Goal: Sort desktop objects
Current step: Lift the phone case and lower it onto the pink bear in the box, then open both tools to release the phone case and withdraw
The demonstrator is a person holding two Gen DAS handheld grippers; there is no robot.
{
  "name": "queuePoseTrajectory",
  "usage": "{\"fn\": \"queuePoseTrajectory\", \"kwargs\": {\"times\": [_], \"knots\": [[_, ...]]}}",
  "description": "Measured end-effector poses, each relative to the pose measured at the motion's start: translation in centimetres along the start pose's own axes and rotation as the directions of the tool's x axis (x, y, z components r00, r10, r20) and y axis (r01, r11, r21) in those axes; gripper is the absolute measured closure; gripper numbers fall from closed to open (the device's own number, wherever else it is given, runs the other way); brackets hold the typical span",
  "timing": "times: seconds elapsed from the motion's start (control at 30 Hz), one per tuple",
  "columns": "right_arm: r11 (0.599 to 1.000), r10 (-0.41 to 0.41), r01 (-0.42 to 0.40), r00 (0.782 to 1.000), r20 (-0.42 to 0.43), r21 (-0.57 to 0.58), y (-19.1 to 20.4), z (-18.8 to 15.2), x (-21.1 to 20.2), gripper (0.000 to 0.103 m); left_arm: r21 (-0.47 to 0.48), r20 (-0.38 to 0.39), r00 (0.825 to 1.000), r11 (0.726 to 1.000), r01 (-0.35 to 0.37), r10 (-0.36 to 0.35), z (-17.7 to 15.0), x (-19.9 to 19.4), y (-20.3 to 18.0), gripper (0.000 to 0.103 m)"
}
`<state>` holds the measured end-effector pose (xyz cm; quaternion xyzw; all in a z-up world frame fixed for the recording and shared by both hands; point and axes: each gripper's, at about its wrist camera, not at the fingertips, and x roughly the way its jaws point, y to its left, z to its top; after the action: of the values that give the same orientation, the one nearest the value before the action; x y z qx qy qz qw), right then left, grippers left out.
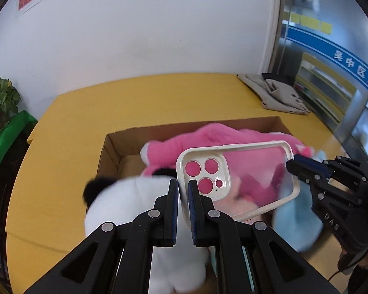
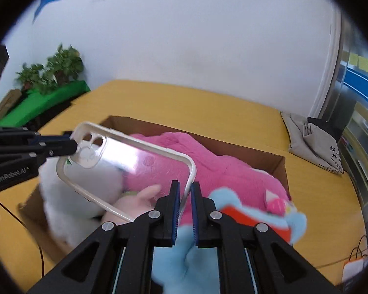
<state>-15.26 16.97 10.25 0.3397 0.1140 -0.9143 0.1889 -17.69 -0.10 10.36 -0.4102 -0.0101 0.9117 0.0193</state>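
A: Where is the clear phone case with the cream-white rim (image 1: pixel 238 178) at this moment?

B: You have it in the air above the open brown cardboard box (image 1: pixel 115 147), held at both ends. Your left gripper (image 1: pixel 183 192) is clamped on the rim at the camera-cutout end, its blue-padded fingers (image 1: pixel 174 196) pressed against either side of the edge.

A: And my right one?

B: Your right gripper (image 2: pixel 183 194) pinches the rim at the opposite short end. In the right wrist view the cream edge runs straight down between the two pads, which sit close on both sides of it. In the left wrist view you can see that same gripper (image 1: pixel 294 165) reaching in from the right and meeting the case's far corner.

A: What lies under the case?

B: Soft toys fill the box. A fluffy pink plush (image 2: pixel 208 164) takes up the middle and shows through the clear back of the case. A white plush with a black ear (image 1: pixel 125 205) sits at the left, nearest your left gripper. A light-blue plush with an orange-red patch (image 2: pixel 257 220) lies at the right, just below your right gripper. The toys are blurred, so I can't tell finer details.

A: Anything else around?

B: The box rests on a yellow tabletop (image 1: pixel 159 93). A grey folded cloth bag (image 1: pixel 274 95) lies at the far right corner, well apart from the box. Green potted plants (image 2: pixel 54 71) stand beyond the table's left side.
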Motion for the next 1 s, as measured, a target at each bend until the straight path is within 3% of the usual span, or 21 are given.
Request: {"fn": "queuePoseTrajectory", "kwargs": {"times": [0.13, 0.2, 0.27, 0.3, 0.33, 0.37, 0.4, 0.47, 0.6, 0.77, 0.83, 1.0], "knots": [[1.0, -0.011, 0.013, 0.998, -0.068, 0.017, -1.1, -0.5, 3.7, 0.091, -0.003, -0.117, 0.993, 1.0, -0.012, 0.012, 0.4, 6.0, 0.1, 0.095], [0.999, -0.017, 0.019, 0.995, -0.101, 0.026, -1.6, -0.7, 5.6, 0.092, -0.007, -0.129, 0.991, 1.0, -0.019, 0.018, 0.3, 7.4, -0.3, 0.095], [1.0, -0.012, 0.014, 0.994, -0.107, 0.023, -1.7, -0.7, 6.2, 0.085, -0.01, -0.12, 0.993, 1.0, -0.021, 0.02, -0.2, 7.4, -0.8, 0.093], [1.0, -0.005, 0.006, 0.995, -0.097, 0.016, -1.5, -0.7, 5.8, 0.074, -0.009, -0.113, 0.994, 1.0, -0.013, 0.012, -0.4, 7.0, -0.9, 0.084], [1.0, 0.004, -0.003, 0.996, -0.084, 0.008, -1.1, -0.7, 5.2, 0.054, -0.006, -0.105, 0.994, 1.0, -0.003, 0.002, -0.5, 6.5, -1.1, 0.076], [1.0, 0.005, -0.006, 0.998, -0.057, -0.004, -0.6, -0.8, 4.3, 0.043, -0.01, -0.083, 0.997, 1.0, 0.001, -0.002, -0.7, 5.5, -1.0, 0.057], [1.0, 0.007, -0.008, 1.0, -0.03, -0.015, -0.1, -0.8, 3.4, 0.024, -0.017, -0.056, 0.998, 1.0, 0.002, -0.003, -0.9, 4.4, -0.9, 0.038], [1.0, 0.008, -0.008, 0.999, 0.035, -0.009, 0.2, -1.1, 1.0, 0.022, -0.037, 0.002, 1.0, 0.999, -0.002, 0.002, -1.5, 2.0, -0.5, 0.016], [0.999, 0.006, -0.01, 0.994, 0.111, 0.032, 0.4, -2.8, -3.7, 0.017, -0.107, 0.106, 0.994, 0.994, 0.001, 0.01, -4.0, -3.9, 0.7, 0.0], [0.992, -0.022, 0.009, 0.994, 0.104, 0.123, 0.1, -7.7, -7.8, 0.013, -0.117, 0.159, 0.987, 0.993, -0.018, 0.037, -10.3, -8.9, -0.3, 0.0], [0.987, -0.038, 0.025, 0.996, 0.082, 0.161, -0.1, -9.7, -8.6, 0.0, -0.115, 0.168, 0.984, 0.993, -0.038, 0.057, -12.7, -10.3, -1.2, 0.0], [0.975, -0.104, 0.093, 0.994, 0.044, 0.202, -0.7, -12.9, -9.6, 0.001, -0.077, 0.17, 0.982, 0.995, -0.064, 0.077, -16.3, -12.3, -3.7, 0.0]]}}
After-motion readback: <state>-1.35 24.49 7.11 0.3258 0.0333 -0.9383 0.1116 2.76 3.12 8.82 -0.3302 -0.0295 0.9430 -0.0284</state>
